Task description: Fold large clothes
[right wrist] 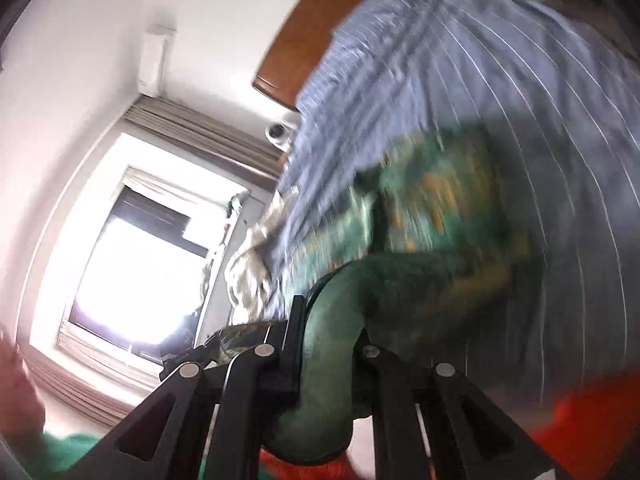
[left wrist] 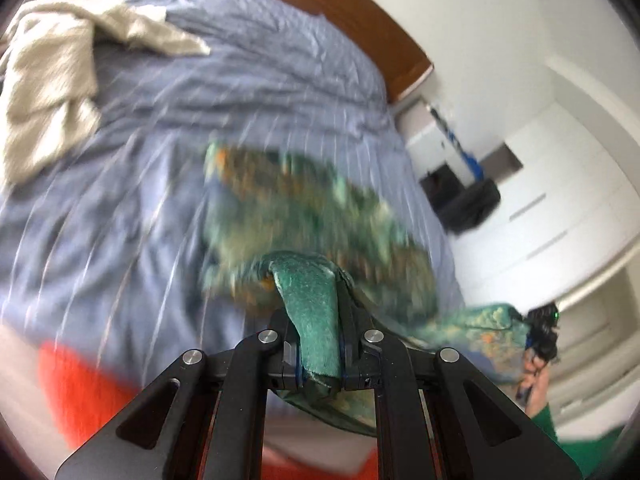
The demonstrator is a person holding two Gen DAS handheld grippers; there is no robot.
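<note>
A green patterned garment with orange and pale marks (left wrist: pixel 304 216) hangs over the blue striped bed cover (left wrist: pixel 168 152), blurred by motion. My left gripper (left wrist: pixel 316 320) is shut on a bunched green edge of it. In the right wrist view the same garment (right wrist: pixel 436 204) spreads above the bed cover (right wrist: pixel 460 60), and my right gripper (right wrist: pixel 328 320) is shut on another thick fold of it. The right gripper also shows at the far right of the left wrist view (left wrist: pixel 540 332), with cloth stretched toward it.
A beige cloth (left wrist: pixel 52 92) lies crumpled on the bed's far left. A wooden headboard (left wrist: pixel 360 24) runs behind. An orange-red band (left wrist: pixel 80 384) lines the bed's near edge. White wardrobes (left wrist: pixel 560 208) stand at the right; a bright window (right wrist: pixel 140 264) is at the left.
</note>
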